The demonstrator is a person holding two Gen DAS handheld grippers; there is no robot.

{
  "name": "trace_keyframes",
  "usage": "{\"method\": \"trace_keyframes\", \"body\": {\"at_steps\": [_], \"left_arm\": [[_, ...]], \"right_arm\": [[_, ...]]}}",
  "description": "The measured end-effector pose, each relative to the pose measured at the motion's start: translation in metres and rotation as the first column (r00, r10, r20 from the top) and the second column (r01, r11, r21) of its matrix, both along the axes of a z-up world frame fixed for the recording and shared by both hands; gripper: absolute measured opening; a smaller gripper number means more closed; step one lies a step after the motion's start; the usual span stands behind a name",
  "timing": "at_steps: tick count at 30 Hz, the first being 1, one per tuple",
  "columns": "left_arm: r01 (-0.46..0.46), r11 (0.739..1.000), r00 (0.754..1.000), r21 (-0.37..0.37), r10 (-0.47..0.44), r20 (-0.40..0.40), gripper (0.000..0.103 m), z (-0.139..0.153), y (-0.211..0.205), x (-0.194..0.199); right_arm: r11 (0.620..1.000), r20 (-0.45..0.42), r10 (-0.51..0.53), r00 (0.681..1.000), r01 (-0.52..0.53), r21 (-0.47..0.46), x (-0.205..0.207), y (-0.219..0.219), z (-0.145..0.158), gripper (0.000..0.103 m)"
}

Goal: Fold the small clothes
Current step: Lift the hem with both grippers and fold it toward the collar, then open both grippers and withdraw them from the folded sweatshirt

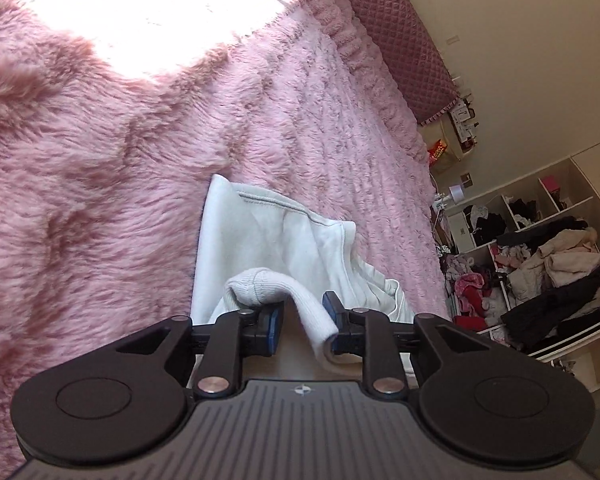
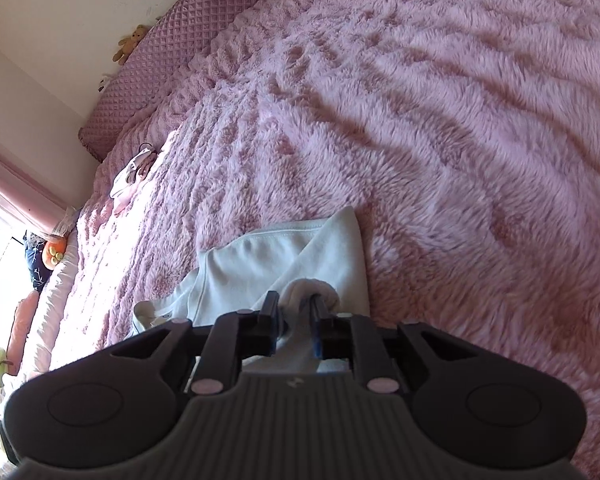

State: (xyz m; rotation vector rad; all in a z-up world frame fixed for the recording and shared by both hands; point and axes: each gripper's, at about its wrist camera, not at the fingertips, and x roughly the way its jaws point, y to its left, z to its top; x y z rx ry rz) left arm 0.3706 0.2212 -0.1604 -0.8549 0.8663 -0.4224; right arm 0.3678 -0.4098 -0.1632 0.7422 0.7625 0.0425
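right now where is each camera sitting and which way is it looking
Left wrist: on the left gripper, looking along its fingers over the white garment and pink blanket toward cluttered shelves; jaws apart, a cuff draped between them.
Right wrist: on the right gripper, facing the headboard and teddy bear; jaws closed on the garment's cuff.
Shared: the same white garment, blanket and headboard.

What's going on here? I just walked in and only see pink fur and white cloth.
A person is folding a small white garment on a fluffy pink blanket covering a bed. The right hand-held gripper is shut on a bunched part of the garment. The left hand-held gripper is open, with a ribbed cuff draped between its fingers. The garment looks partly folded.
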Motion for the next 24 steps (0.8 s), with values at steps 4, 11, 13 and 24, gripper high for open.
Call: {"method": "trace_keyframes", "body": {"at_steps": [4,11,13,24], "left_arm": [[-0.087,0.996,0.993,-0.026,0.089,0.072,0.051,0.029,0.024,-0.015],[-0.170,0.985,0.980,-0.032,0.172,0.096,0.069,0.029,0.046,-0.036],[-0.157,0.988,0.984,0.012,0.155,0.085,0.069,0.024,0.040,-0.033],[-0.054,0.985,0.995,0.161,0.040,0.088,0.069,0.009,-0.002,0.000]], "right_arm": [[0.997,0.074,-0.076,0.994,0.075,0.007,-0.018,-0.024,0.023,0.043],[0.984,0.066,0.049,0.997,-0.037,-0.173,-0.037,-0.022,0.028,0.043],[0.966,0.062,0.099,0.993,-0.081,-0.244,-0.036,-0.012,0.025,0.044],[0.903,0.063,0.230,0.971,-0.189,-0.386,0.025,0.029,0.003,0.050]]}}
